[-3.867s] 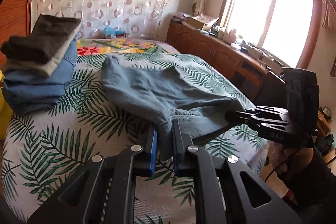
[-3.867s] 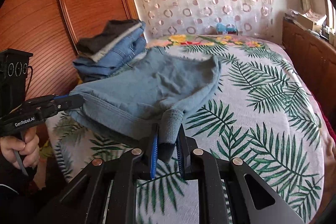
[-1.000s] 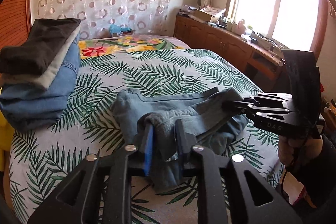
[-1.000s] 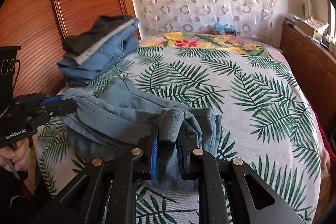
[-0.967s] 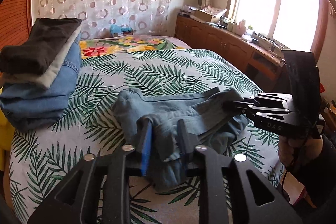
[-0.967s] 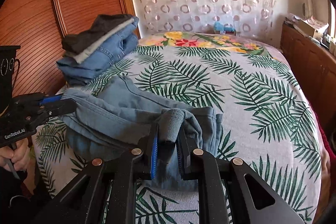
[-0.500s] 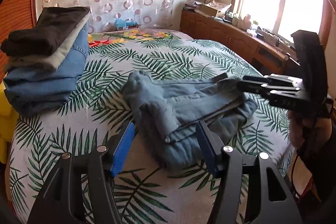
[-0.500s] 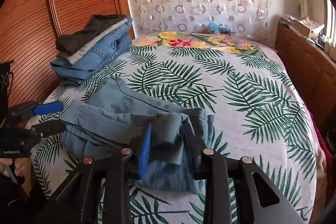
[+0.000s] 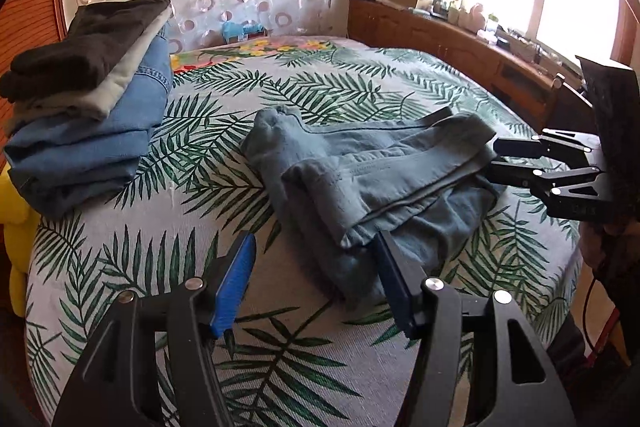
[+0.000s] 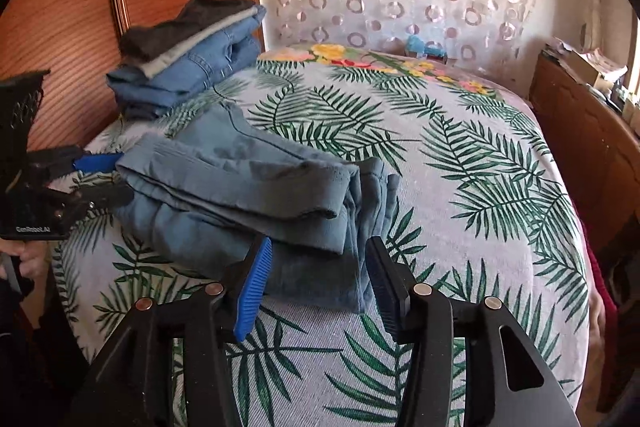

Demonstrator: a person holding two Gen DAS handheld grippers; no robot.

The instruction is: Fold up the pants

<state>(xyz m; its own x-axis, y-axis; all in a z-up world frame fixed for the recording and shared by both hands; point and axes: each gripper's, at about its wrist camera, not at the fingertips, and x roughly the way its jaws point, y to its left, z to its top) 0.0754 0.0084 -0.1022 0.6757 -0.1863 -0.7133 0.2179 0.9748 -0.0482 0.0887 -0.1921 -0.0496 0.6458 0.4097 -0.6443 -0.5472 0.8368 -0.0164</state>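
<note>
The grey-blue pants (image 9: 372, 167) lie folded in a thick bundle on the palm-leaf bed sheet (image 9: 132, 251). My left gripper (image 9: 316, 239) is open at the bundle's near left end, its right finger beside the cloth and its pads not pressing it. In the right wrist view the pants (image 10: 240, 179) have their near edge between the fingers of my right gripper (image 10: 318, 243). Its jaws are opening and its pads stand clear of the cloth. Each gripper shows in the other's view, the right gripper (image 9: 494, 158) and the left gripper (image 10: 112, 179) at opposite ends of the bundle.
A stack of folded jeans and dark clothes (image 9: 88, 99) sits at the bed's far left, by the wooden headboard (image 10: 60, 7). A wooden cabinet (image 9: 460, 43) runs under the window on the right. A yellow object (image 9: 12, 211) lies at the bed's left edge.
Both grippers were shut on folds of the pants; their jaws have since spread and let go. The pants now rest folded on the bed, and both views show them slightly farther off.
</note>
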